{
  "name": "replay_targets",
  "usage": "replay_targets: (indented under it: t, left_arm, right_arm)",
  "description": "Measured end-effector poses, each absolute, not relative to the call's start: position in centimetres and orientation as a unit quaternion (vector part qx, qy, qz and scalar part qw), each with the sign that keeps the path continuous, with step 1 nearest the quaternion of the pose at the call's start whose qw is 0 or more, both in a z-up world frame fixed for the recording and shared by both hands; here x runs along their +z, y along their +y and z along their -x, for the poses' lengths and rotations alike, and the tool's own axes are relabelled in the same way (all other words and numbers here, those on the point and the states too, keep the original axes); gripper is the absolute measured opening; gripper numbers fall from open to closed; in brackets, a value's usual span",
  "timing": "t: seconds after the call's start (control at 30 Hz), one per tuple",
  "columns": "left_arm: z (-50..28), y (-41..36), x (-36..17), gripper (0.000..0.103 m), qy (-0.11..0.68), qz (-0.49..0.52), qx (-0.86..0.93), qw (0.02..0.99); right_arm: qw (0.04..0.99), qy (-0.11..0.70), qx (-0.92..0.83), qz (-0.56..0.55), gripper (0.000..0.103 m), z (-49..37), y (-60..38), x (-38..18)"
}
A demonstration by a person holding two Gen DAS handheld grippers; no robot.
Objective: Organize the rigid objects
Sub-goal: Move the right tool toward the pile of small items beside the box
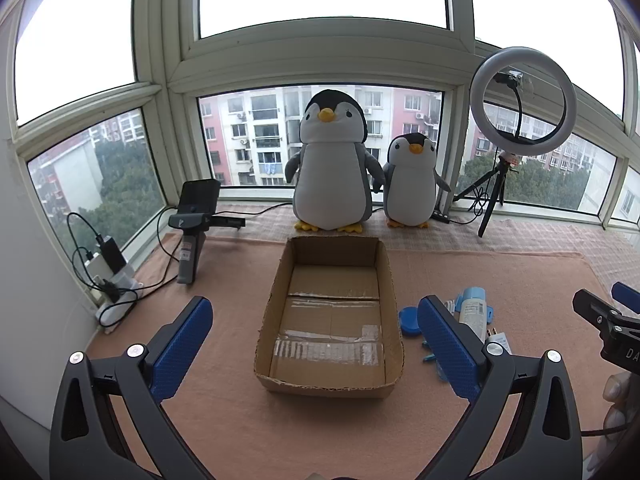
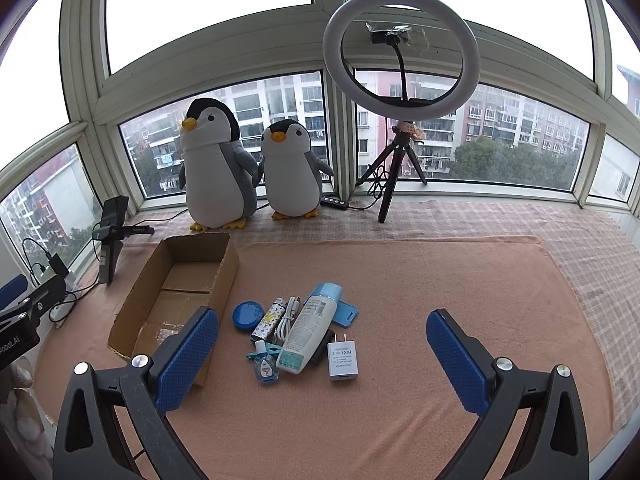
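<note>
An empty open cardboard box [image 1: 390, 280] lies on the pink cloth; it also shows in the right wrist view [image 2: 230, 264]. Right of it sits a pile of small items: a white bottle with a blue cap [image 2: 310, 326], a round blue tin [image 2: 248, 315], a white charger plug [image 2: 342, 360], a patterned tube [image 2: 270, 320], a white cable [image 2: 289, 316], a small dropper bottle [image 2: 266, 370] and a flat blue tag [image 2: 346, 313]. My left gripper [image 1: 314, 340] is open above the box's near end. My right gripper [image 2: 322, 346] is open, hovering just before the pile.
Two plush penguins [image 1: 332, 168] [image 1: 412, 182] stand at the window behind the box. A ring light on a tripod [image 2: 400, 52] stands at the back. A black device on a stand [image 1: 196, 220] and a power strip with cables [image 1: 114, 300] are at the left.
</note>
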State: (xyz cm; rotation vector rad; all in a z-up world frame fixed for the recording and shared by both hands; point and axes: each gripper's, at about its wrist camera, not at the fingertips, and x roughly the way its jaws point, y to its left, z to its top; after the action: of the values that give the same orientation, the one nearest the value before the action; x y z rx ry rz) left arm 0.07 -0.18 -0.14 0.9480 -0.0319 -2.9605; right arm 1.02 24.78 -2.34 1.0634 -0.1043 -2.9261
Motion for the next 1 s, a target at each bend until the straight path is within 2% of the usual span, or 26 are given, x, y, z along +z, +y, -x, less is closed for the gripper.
replay_targets:
  t: [1.0]
  left_arm:
    - [0.25, -0.62, -0.41, 0.102, -0.009, -0.31, -0.951, 0.02]
  right_arm:
    - [0.017, -0.029, -0.937, -0.346, 0.103, -1.02, 24.26, -2.53]
